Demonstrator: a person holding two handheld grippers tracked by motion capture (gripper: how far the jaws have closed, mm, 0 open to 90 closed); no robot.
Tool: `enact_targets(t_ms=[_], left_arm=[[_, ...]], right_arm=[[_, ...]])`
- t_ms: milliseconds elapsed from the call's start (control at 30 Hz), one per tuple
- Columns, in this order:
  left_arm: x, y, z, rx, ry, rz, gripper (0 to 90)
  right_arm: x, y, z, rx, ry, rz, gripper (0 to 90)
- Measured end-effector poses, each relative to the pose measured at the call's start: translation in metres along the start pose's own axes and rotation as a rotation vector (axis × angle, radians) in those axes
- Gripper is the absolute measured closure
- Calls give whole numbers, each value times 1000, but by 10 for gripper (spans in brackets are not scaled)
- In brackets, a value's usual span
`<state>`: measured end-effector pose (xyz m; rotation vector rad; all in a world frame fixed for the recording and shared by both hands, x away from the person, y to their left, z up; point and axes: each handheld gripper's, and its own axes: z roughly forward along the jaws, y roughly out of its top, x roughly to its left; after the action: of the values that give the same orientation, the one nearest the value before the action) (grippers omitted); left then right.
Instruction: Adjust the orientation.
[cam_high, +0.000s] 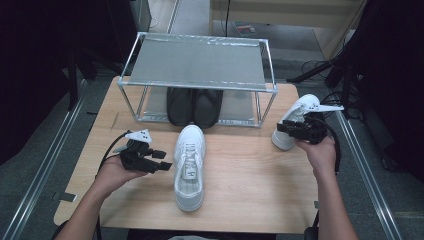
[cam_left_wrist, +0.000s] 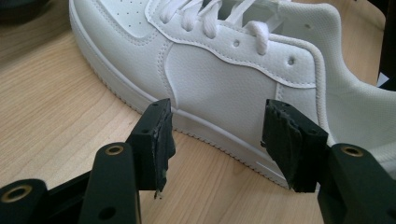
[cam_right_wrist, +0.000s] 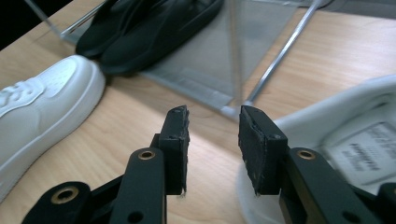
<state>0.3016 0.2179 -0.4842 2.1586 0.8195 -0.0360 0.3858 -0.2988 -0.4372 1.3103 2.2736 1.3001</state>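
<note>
From the high view, one white sneaker (cam_high: 189, 165) lies in the middle of the wooden table (cam_high: 250, 195), toe pointing toward the top of the frame, and a second white sneaker (cam_high: 295, 122) sits at the right edge of the tabletop. The left gripper view adds detail the overhead misses: the stitched side panel, lace eyelets and ribbed sole of the centre sneaker (cam_left_wrist: 224, 79), seen between the black jaws, which stand wide apart and touch nothing. The right gripper view shows the inside of the second sneaker (cam_right_wrist: 355, 140) at lower right, with a printed label on its insole, and the toe of the first sneaker at far left.

A metal-framed rack (cam_high: 197, 65) with a grey mesh shelf fills the upper middle of the high view; a pair of black shoes (cam_high: 195, 107) rests on its lower level, just beyond the centre sneaker's toe.

The left gripper (cam_high: 162, 166) is held low at the frame's left centre, aimed at the sneaker's side, just beside it. The right gripper (cam_high: 281, 128) is at the second sneaker's opening; its jaws are partly open, narrower than the left pair, with only table showing between them.
</note>
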Motion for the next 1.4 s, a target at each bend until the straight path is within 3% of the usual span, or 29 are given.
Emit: enact_targets(t_ms=[300, 467, 667, 833, 900, 1200, 1400], left_arm=[[-1, -7, -7, -13, 13, -7, 429], [-2, -10, -11, -20, 23, -10, 426], [0, -12, -11, -18, 27, -25, 424], [0, -12, -12, -18, 28, -26, 422], [0, -12, -12, -19, 26, -27, 420], [1, -12, -11, -18, 32, -33, 416], [0, -11, -17, -60, 48, -28, 419]], right_arm=[[-24, 5, -14, -46, -48, 33, 637], [-29, -11, 5, 35, -32, 47, 641], [-31, -17, 15, 24, -35, 44, 624], [-36, -19, 36, 110, -22, 52, 595], [-34, -20, 45, 150, -56, 25, 596], [-35, -21, 52, 130, -47, 20, 615], [-37, -21, 50, 132, -15, 39, 671]])
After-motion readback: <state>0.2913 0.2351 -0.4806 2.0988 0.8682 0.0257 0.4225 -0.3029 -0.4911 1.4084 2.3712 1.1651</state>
